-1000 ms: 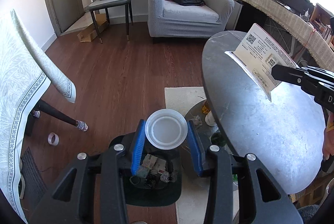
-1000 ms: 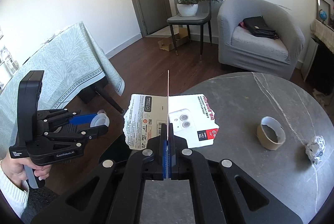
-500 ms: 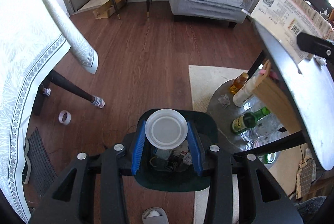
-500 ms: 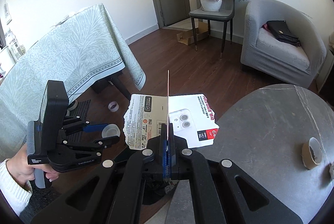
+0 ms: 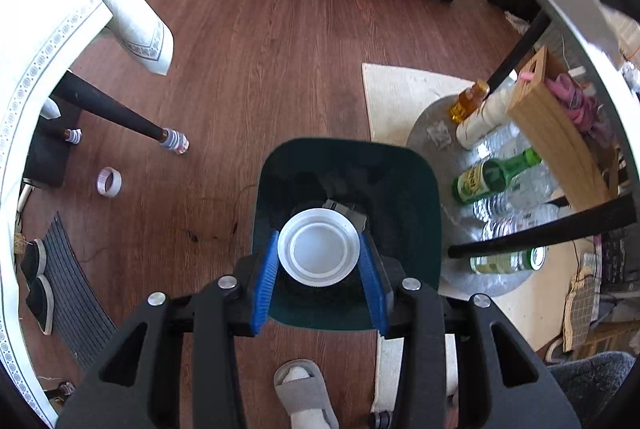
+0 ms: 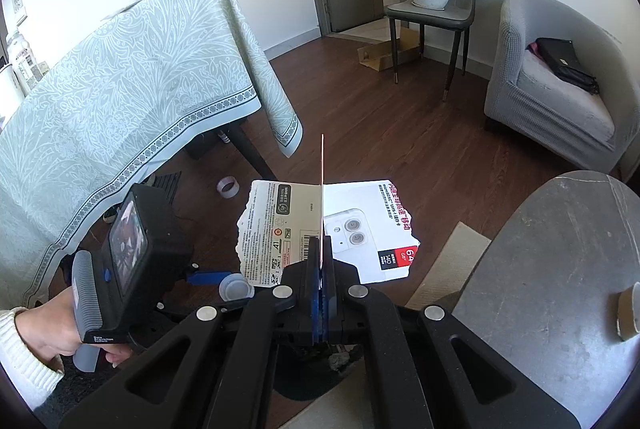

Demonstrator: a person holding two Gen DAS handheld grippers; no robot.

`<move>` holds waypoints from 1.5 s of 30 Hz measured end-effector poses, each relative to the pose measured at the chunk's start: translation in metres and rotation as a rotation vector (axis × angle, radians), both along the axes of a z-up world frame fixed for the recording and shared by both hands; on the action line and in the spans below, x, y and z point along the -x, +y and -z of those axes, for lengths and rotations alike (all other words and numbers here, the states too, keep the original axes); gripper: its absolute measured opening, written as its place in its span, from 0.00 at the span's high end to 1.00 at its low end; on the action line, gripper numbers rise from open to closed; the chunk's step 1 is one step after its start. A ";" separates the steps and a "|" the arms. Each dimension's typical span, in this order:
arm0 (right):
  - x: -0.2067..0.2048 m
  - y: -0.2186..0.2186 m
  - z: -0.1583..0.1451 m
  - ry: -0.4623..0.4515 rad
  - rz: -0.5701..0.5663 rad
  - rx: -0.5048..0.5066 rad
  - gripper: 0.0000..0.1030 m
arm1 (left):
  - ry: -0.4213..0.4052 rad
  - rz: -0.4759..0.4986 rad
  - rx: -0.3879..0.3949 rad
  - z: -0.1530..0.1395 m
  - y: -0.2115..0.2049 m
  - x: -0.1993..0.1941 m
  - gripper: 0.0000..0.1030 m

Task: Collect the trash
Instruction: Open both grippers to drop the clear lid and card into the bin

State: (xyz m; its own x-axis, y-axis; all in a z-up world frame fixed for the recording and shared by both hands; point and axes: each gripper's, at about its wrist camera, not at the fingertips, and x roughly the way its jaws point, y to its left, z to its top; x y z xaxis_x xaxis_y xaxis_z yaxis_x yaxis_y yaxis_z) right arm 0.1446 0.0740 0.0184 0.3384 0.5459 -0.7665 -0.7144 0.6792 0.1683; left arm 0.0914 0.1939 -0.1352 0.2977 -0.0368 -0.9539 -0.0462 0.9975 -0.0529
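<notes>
Floor [image 5: 248,77] of dark wood takes up most of the left wrist view, and it is where anything dropped badly would end up. Round table [image 6: 560,269] with a grey stone top stands on the right, a cardboard tape core [image 6: 626,313] on it near the edge, not yet collected.

Bin [image 5: 420,189], dark green and open-topped, sits on the floor beside that table, with scraps already at its bottom. The left gripper [image 5: 318,261] points steeply down over it, its blue pads pressed on either side of a white plastic lid [image 5: 319,247], which hangs above the bin's near half. If the jaws part while the hand is drifting, the light lid could clip the near rim and roll away across the boards.

Torn packaging card [image 6: 320,229] is pinched edge-on in the right gripper [image 6: 321,249], jaws fully together on it. It sits up and off to the side of the bin, near the table edge. Being wide and flat, the card could sail sideways when released or bridge the opening, so it likely needs lowering well inside first. Both tools crowding one opening could also knock together.
</notes>
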 end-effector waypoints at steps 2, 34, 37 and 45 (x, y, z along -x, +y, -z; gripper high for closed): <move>0.000 0.004 0.003 0.006 -0.002 0.002 1.00 | 0.015 0.003 -0.007 0.006 0.001 0.001 0.57; 0.018 0.088 0.134 0.166 -0.089 0.307 1.00 | -0.319 -0.121 0.055 -0.097 0.042 0.028 0.65; 0.018 0.088 0.150 0.200 -0.092 0.329 1.00 | -0.338 -0.122 0.064 -0.102 0.039 0.027 0.67; 0.023 0.088 0.189 0.262 -0.106 0.408 0.98 | -0.372 -0.127 0.090 -0.113 0.038 0.031 0.70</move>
State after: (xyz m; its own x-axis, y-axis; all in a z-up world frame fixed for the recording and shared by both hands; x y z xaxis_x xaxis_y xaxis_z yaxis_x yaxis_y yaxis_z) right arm 0.1216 0.1619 -0.1702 0.0642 0.2045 -0.9768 -0.7524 0.6530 0.0873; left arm 0.0605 0.2318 -0.0223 0.6296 -0.0560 -0.7749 -0.1299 0.9758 -0.1761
